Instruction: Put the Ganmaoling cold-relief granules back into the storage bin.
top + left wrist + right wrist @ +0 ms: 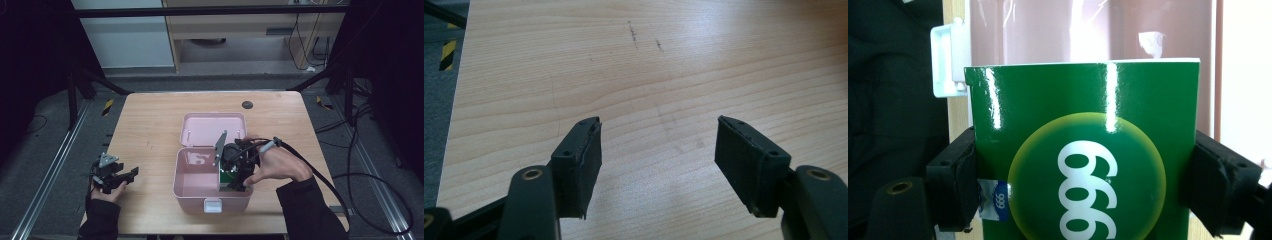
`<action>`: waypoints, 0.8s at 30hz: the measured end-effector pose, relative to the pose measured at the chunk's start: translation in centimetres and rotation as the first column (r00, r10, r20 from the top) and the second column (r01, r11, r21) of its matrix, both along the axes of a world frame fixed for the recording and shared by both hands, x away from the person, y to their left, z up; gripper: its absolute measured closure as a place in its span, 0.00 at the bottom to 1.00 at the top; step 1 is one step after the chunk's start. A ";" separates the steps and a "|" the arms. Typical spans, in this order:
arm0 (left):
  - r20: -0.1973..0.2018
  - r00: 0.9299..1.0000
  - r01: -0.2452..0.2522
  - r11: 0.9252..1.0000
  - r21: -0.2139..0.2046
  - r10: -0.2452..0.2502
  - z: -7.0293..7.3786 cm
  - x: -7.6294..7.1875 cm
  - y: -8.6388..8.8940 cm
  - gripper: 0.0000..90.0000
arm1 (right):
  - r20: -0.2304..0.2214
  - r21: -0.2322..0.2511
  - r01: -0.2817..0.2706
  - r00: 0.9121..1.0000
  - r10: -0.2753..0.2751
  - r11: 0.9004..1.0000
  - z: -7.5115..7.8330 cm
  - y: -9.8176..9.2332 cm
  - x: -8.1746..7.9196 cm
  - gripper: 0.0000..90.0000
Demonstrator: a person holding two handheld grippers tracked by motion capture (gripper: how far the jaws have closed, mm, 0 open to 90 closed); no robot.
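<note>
In pink box (200, 187): green carton (1083, 150), right jaws clamped; left jaws apart.

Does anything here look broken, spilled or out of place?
Nothing stands out. The pink box sits open on the table, lid laid back, undamaged. The right hand-held gripper holds a green carton squarely over it. The left hand-held gripper is open above bare wood.

a lab-like recording booth: black curtains (30, 45), metal floor rails (50, 165), loose cables (365, 165), lone wooden table (150, 130)
</note>
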State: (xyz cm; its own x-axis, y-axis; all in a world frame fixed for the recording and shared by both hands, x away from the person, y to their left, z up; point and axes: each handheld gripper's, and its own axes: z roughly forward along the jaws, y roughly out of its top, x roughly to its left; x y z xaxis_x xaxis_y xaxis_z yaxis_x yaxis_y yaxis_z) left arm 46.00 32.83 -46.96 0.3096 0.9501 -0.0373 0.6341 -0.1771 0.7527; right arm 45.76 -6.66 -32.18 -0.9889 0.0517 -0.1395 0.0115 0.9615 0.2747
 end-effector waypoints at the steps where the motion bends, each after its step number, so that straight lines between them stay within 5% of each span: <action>1: 0.000 1.000 0.000 1.000 0.000 0.000 0.0 0.0 0.0 0.39 | -0.003 0.003 0.002 1.000 -0.002 1.000 0.0 0.0 0.0 0.18; 24: 0.001 1.000 0.000 1.000 0.002 0.000 0.0 0.0 0.0 0.39 | -0.041 -0.012 0.019 0.999 -0.020 1.000 -3.3 0.1 0.7 0.18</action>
